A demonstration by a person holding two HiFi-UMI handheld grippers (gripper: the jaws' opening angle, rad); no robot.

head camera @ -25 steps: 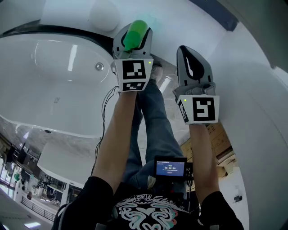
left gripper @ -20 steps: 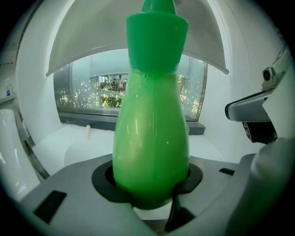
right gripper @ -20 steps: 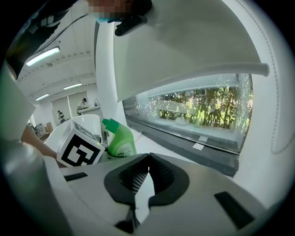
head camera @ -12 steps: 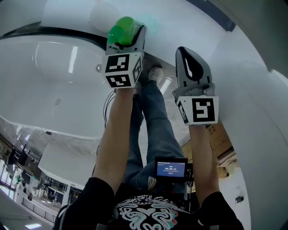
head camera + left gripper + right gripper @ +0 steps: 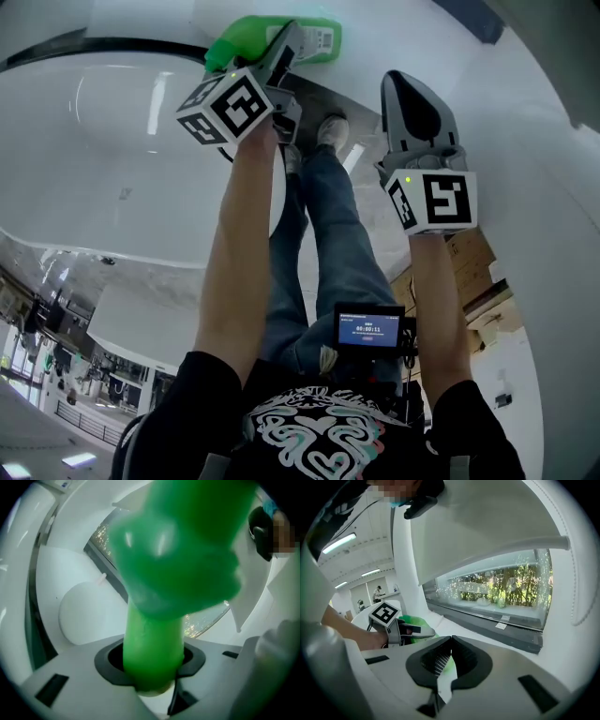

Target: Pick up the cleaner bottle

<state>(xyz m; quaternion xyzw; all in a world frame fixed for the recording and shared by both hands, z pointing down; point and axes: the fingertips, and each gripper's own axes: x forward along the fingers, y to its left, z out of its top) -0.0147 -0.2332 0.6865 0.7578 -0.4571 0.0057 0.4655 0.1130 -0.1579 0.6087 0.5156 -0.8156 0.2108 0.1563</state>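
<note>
Left gripper view is almost all green: the cleaner bottle (image 5: pixel 178 564) has its narrow neck between the jaws of my left gripper (image 5: pixel 152 667). They are clamped on it from both sides and have just been closing a little tighter. The wide body swells out beyond the jaws.

In the head view the left gripper (image 5: pixel 286 52) holds the cleaner bottle (image 5: pixel 239 37) at the top of the picture, above the far rim of the white bath (image 5: pixel 112 169). It is tipped well over, so its white label (image 5: pixel 323 39) pokes out on the right. I can't tell from here whether it is clear of the ledge (image 5: pixel 454 627) or touching it.

The right gripper (image 5: pixel 451 640) has its jaws together with nothing between them. It waits well to the side, where the head view shows the right gripper (image 5: pixel 412 94) apart from the bottle.

I judge the grab made and the lift to be the step in hand:
1. Hold the squeeze even. The neck is slim and smooth, and the heavy body could lever it round in the pads.
2. Raise it slowly and straight, with no further wrist roll, so any liquid doesn't swing.
3. Keep the right one clear but near, ready to steady the body if it sags.
</note>
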